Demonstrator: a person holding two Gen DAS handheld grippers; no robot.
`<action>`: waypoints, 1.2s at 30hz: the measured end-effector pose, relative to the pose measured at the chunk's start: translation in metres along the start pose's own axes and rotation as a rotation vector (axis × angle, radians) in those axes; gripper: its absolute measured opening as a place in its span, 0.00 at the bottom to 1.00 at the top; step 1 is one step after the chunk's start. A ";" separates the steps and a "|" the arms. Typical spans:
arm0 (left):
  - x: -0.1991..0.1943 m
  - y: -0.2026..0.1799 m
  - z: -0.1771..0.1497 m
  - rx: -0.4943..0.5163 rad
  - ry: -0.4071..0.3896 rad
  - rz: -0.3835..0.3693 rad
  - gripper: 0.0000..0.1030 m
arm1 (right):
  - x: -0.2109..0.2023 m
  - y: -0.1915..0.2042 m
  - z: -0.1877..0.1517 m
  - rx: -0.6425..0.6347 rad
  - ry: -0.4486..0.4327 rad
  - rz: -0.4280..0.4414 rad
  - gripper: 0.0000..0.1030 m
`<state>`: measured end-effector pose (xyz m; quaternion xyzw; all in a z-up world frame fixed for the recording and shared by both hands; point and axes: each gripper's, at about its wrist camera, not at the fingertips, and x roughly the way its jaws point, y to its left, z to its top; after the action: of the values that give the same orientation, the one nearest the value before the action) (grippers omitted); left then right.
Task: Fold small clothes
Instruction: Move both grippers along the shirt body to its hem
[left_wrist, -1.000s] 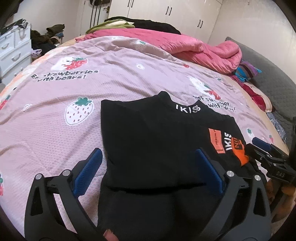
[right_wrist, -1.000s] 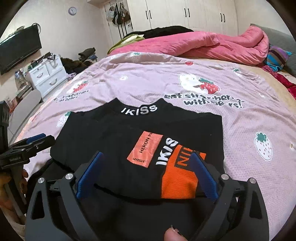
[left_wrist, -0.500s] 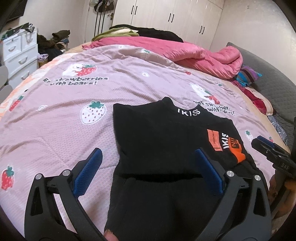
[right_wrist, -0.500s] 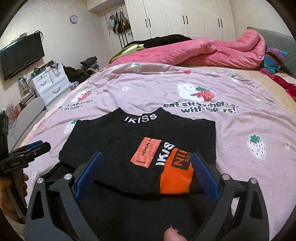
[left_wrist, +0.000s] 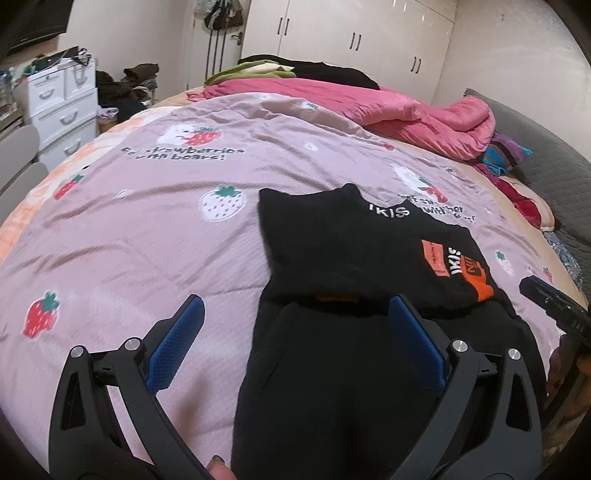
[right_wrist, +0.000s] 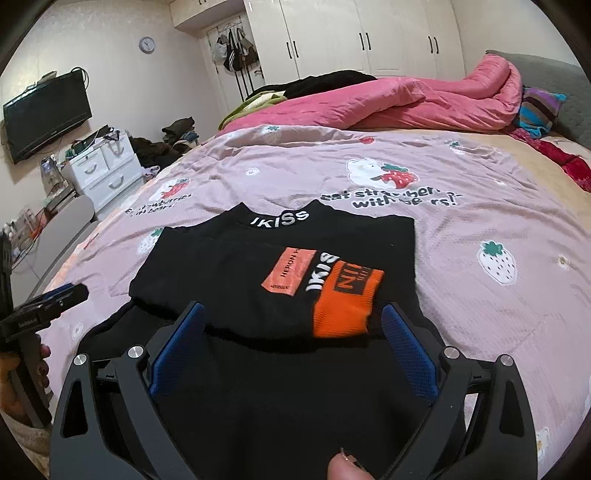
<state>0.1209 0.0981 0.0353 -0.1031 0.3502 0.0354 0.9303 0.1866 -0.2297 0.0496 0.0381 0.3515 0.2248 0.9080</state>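
Both the left gripper (left_wrist: 291, 321) and right gripper (right_wrist: 291, 325) hang agape, empty, above the half-folded top (right_wrist: 258, 266) near the bed's (right_wrist: 480, 206) near edge; next, pinch its near hem.

I count one black knit top with an orange cuff (right_wrist: 280, 280), one pink strawberry-print bedspread (right_wrist: 461, 229), one rumpled pink quilt (right_wrist: 424, 103) — and two black blue-padded grippers, left (left_wrist: 293, 314) and right (right_wrist: 291, 319).

- The left hand-held gripper (left_wrist: 293, 325) now sits farther back from the folded black knit sweater (left_wrist: 354, 254).
- The right hand-held gripper (right_wrist: 291, 332) is likewise pulled back and higher.
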 end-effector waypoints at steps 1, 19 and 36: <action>-0.003 0.002 -0.004 -0.005 -0.001 0.003 0.91 | -0.001 -0.001 -0.001 -0.001 -0.001 -0.003 0.93; -0.031 0.021 -0.053 -0.032 0.036 0.031 0.91 | -0.019 -0.001 -0.028 -0.065 -0.018 -0.068 0.93; -0.029 0.021 -0.097 -0.047 0.150 -0.046 0.91 | -0.040 -0.015 -0.055 -0.003 -0.008 -0.077 0.94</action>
<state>0.0335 0.0972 -0.0206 -0.1354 0.4154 0.0145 0.8994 0.1304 -0.2659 0.0302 0.0243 0.3490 0.1901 0.9173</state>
